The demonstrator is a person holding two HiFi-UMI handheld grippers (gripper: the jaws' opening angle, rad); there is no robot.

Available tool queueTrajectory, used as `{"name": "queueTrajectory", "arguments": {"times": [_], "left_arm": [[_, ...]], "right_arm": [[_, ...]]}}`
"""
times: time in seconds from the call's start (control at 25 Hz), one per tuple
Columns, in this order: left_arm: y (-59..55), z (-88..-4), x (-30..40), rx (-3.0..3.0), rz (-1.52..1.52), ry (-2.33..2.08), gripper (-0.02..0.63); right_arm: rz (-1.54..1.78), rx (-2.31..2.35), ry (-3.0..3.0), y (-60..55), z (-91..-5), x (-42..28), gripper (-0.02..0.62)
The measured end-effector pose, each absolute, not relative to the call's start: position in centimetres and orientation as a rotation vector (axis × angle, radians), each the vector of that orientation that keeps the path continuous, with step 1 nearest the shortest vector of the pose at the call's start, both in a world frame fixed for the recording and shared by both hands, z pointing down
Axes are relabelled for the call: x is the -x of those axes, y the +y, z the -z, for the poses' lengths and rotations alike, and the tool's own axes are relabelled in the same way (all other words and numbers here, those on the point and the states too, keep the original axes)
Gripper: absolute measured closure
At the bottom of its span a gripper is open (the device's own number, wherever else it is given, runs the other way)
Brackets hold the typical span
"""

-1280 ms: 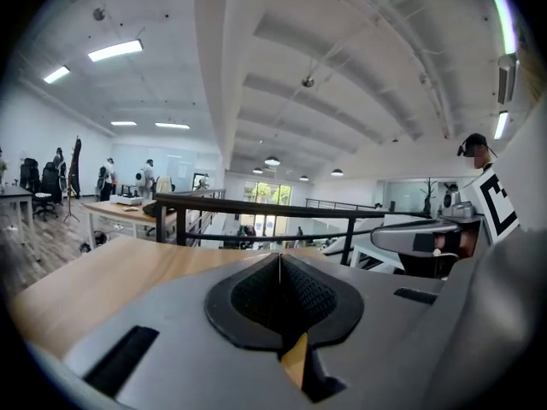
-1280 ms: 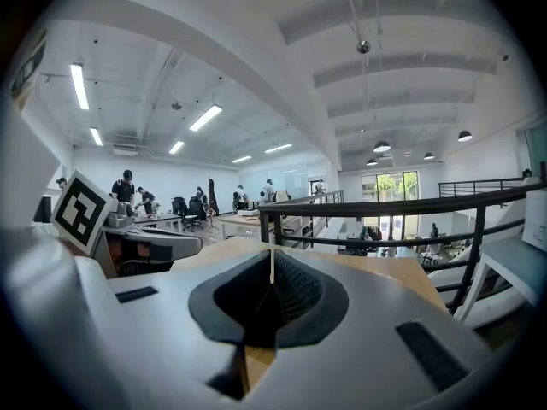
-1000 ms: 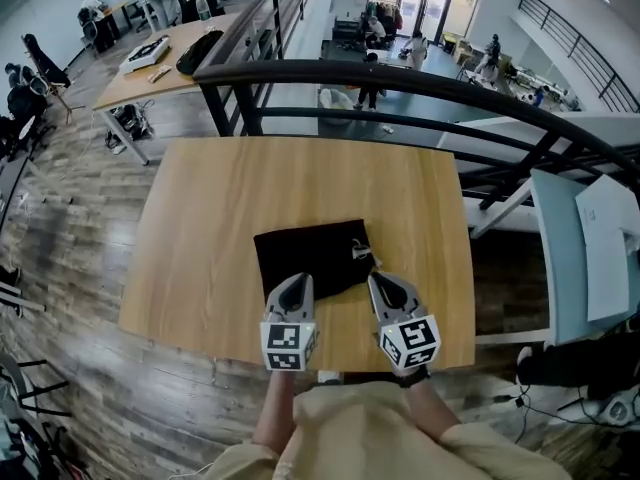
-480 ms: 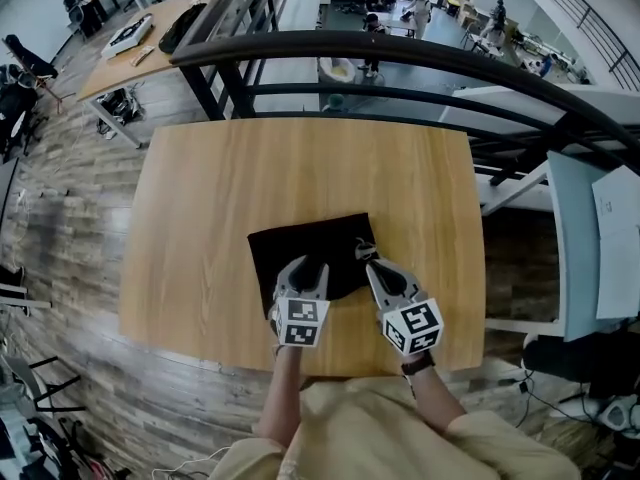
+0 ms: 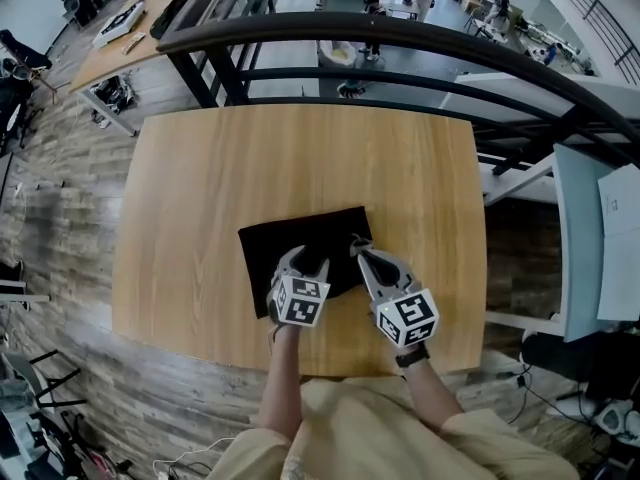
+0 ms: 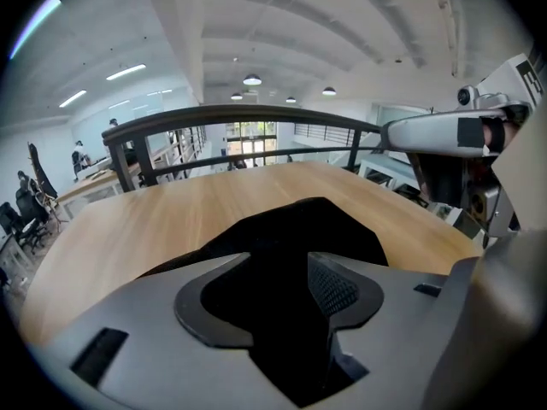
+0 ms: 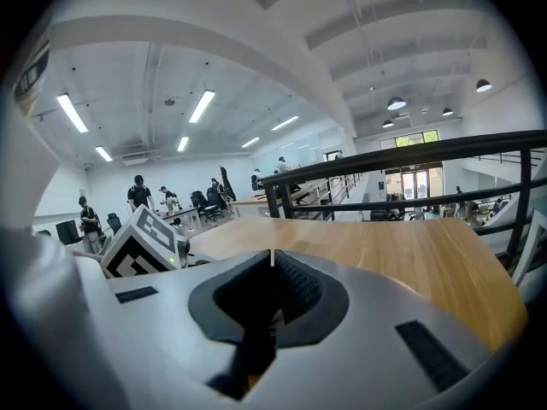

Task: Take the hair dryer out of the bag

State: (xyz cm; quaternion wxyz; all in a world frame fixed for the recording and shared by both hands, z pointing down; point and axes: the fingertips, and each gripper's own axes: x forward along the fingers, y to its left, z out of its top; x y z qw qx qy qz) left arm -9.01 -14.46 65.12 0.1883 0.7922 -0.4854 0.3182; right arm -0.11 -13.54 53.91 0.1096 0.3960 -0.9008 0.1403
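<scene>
A soft black cloth bag (image 5: pixel 285 236) lies limp between the left gripper's (image 5: pixel 305 261) jaws, which have just been opening and press nothing. The right gripper (image 5: pixel 362 254) is clenched, the bag's edge at its tips. The hair dryer is hidden, presumably inside and rigid; pinch the slack cloth.

**No legible writing in any view**

No words, brands or numbers can be read. The marker cube (image 5: pixel 298 301) on the left gripper (image 5: pixel 305 260) and the one on the right gripper (image 5: pixel 361 252) carry only black-and-white square patterns. The white sheet (image 5: pixel 622 226) at the frame's right edge may bear print, too small to tell.
</scene>
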Motion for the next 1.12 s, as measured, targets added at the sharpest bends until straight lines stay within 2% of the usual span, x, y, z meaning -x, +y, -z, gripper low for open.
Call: {"name": "queueTrajectory", "arguments": {"times": [0.2, 0.44, 0.6, 0.84, 1.04, 1.08, 1.12], "left_arm": [[-14.7, -65.9, 9.3, -2.188, -0.977, -1.390, 0.411], [-15.2, -66.2, 10.1, -2.170, -1.100, -1.483, 0.527], [-15.3, -65.6, 10.5, -2.153, -1.019, -1.496, 0.584], [-15.1, -62.6, 11.0, -2.120, -0.740, -1.499, 0.588], [-15.2, -60.8, 11.7, -2.113, -0.638, -1.512, 0.588], [-15.2, -60.5, 11.9, -2.111, -0.619, -1.517, 0.589], [-15.3, -60.3, 12.0, -2.110, -0.601, -1.521, 0.589]], "right_arm": [[-0.415, -1.153, -2.645, -13.2, -54.8, -0.7, 0.577], [-0.443, -1.163, -2.616, -13.1, -56.3, -1.7, 0.577], [-0.451, -1.156, -2.601, -12.9, -57.1, -1.9, 0.577], [-0.282, -0.975, -2.578, -12.5, -57.9, -1.5, 0.577], [-0.118, -0.816, -2.520, -13.6, -58.6, -2.2, 0.575], [-0.086, -0.768, -2.504, -13.9, -59.1, -2.2, 0.568], [-0.053, -0.713, -2.483, -14.1, -59.7, -2.0, 0.500]]}}
